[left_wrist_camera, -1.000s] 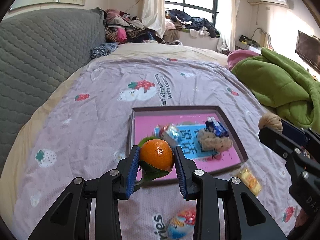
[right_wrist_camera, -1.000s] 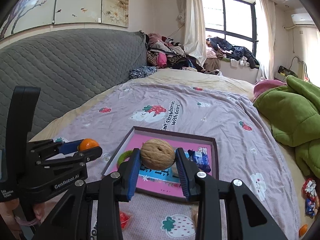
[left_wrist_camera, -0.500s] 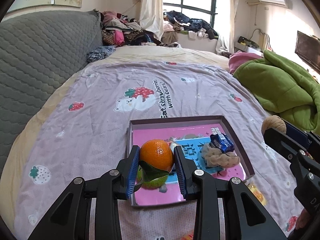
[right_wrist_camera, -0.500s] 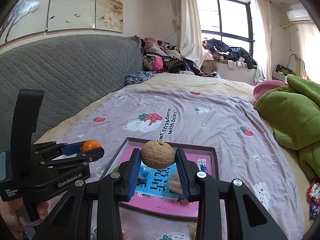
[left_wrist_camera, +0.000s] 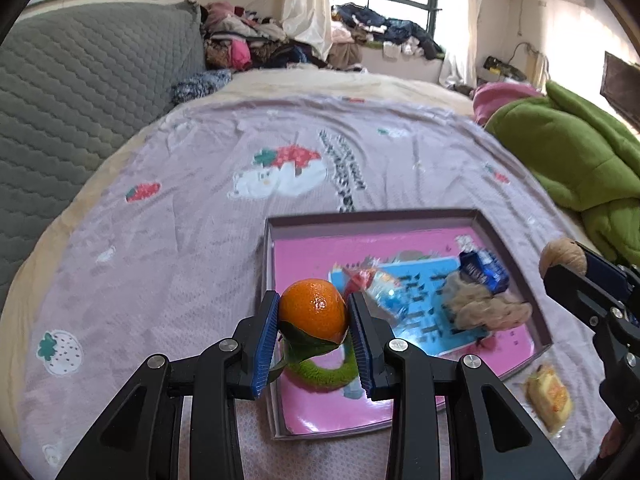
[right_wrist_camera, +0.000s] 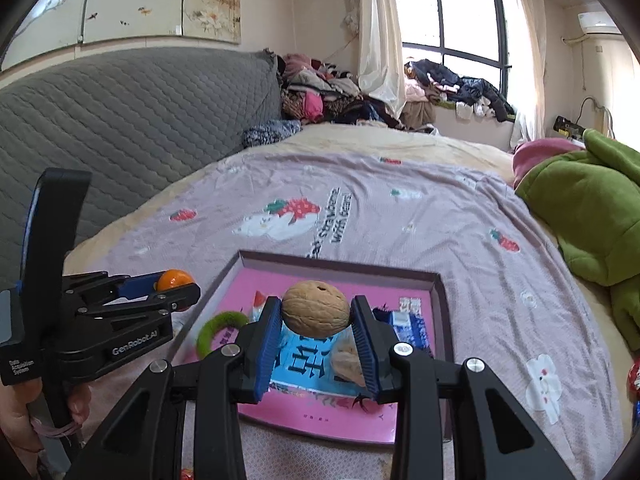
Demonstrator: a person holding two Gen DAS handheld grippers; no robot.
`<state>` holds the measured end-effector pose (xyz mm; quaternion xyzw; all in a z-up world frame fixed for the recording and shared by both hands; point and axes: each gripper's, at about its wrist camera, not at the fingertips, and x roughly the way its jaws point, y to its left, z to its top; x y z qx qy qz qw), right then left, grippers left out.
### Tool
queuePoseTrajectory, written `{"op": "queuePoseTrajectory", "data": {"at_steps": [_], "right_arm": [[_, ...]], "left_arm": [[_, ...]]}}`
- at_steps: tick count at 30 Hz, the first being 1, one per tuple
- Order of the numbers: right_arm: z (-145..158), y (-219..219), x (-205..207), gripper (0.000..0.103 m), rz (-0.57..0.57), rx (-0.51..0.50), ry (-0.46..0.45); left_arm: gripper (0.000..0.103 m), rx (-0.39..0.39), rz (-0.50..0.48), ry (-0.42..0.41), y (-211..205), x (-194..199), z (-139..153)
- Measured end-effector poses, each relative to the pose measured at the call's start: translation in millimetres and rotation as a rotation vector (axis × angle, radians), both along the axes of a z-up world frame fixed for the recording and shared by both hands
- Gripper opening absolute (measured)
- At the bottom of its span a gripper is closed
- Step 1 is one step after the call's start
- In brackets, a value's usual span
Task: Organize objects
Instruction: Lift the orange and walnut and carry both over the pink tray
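Tangerine (left_wrist_camera: pixel 313 309) with green leaf clamped in left gripper (left_wrist_camera: pixel 313 332), above pink tray (left_wrist_camera: pixel 400 214) near-left corner. Walnut (right_wrist_camera: pixel 315 313) clamped in right gripper (right_wrist_camera: pixel 316 340), above tray centre. Tray rests on bedspread (left_wrist_camera: pixel 192 248).

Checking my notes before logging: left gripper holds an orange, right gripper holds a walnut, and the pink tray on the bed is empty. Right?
Not quite: the pink tray is not empty. The left wrist view shows a green ring and snack packets in it. The rest holds.
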<state>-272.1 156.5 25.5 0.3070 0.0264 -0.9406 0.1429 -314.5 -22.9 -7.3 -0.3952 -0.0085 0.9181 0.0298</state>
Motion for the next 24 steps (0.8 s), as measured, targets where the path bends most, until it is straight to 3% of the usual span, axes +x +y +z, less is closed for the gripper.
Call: {"op": "queuePoseTrajectory", "data": {"at_steps": [9, 24], "right_arm": [[-33.6, -4.6, -11.6, 0.036, 0.009, 0.033, -0.075], [-69.3, -10.6, -26.3, 0.036, 0.008, 0.076, -0.146]], "left_arm": [[0.035, -0.031, 0.005, -0.070, 7.1, -11.9, -37.2], [0.035, -0.029, -0.003, -0.122, 11.8, -16.1, -55.6]]}}
